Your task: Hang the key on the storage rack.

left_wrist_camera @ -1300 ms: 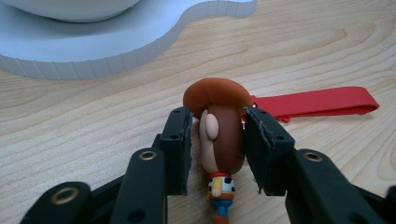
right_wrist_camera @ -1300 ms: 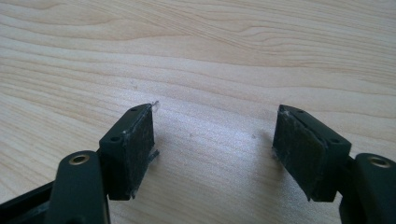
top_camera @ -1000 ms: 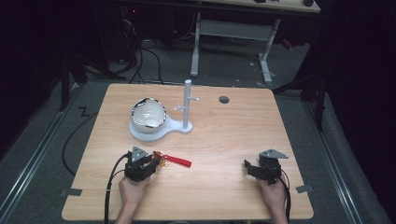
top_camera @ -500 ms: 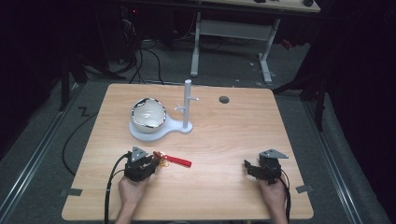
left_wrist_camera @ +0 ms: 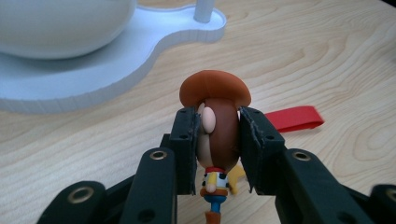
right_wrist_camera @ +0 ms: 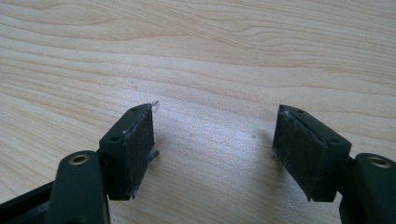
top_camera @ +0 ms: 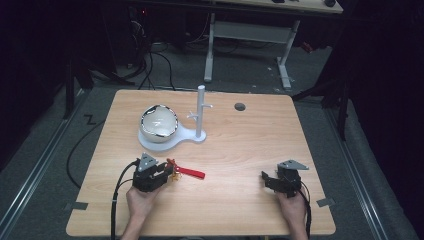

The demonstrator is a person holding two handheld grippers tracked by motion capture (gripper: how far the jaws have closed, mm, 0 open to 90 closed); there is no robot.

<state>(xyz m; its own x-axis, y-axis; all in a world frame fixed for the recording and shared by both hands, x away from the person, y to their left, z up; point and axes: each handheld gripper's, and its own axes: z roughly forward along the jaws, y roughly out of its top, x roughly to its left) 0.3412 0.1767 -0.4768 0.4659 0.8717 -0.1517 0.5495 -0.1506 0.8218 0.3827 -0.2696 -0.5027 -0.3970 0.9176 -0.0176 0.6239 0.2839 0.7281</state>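
Left gripper (left_wrist_camera: 217,140): clenched on the head of a small cowboy figure (left_wrist_camera: 215,128), one pad on each side below the brown hat; in the high view this gripper (top_camera: 167,175) sits low at the front left of the tabletop (top_camera: 240,150)
Change: set against the high views of a second and half a second ago, neither hand has shifted visibly and the figure lies in the same spot, so the left jaws have merely finished nipping in
Meaning: in my judgement the grasp is now made and the figure is ready to be lifted; it looks bound for the white stand, though that is a guess
Cowboy figure: between the left jaws, just above or resting on the wood; I cannot tell which
Red strap (top_camera: 191,172): flat on the tabletop, trailing rightward from the figure; it will likely drag along when lifted
White stand (top_camera: 172,140): beyond the left gripper, a flat base carrying a shiny bowl (top_camera: 159,122) and an upright peg post (top_camera: 201,112) with short side pegs
In the way: the bowl sits between gripper and post, so a straight path may clip it
Dark round hole (top_camera: 240,106): far side, well apart from everything
Right gripper (right_wrist_camera: 215,149): released, jaws spread wide over bare wood, nothing between them; at the front right in the high view (top_camera: 270,181)
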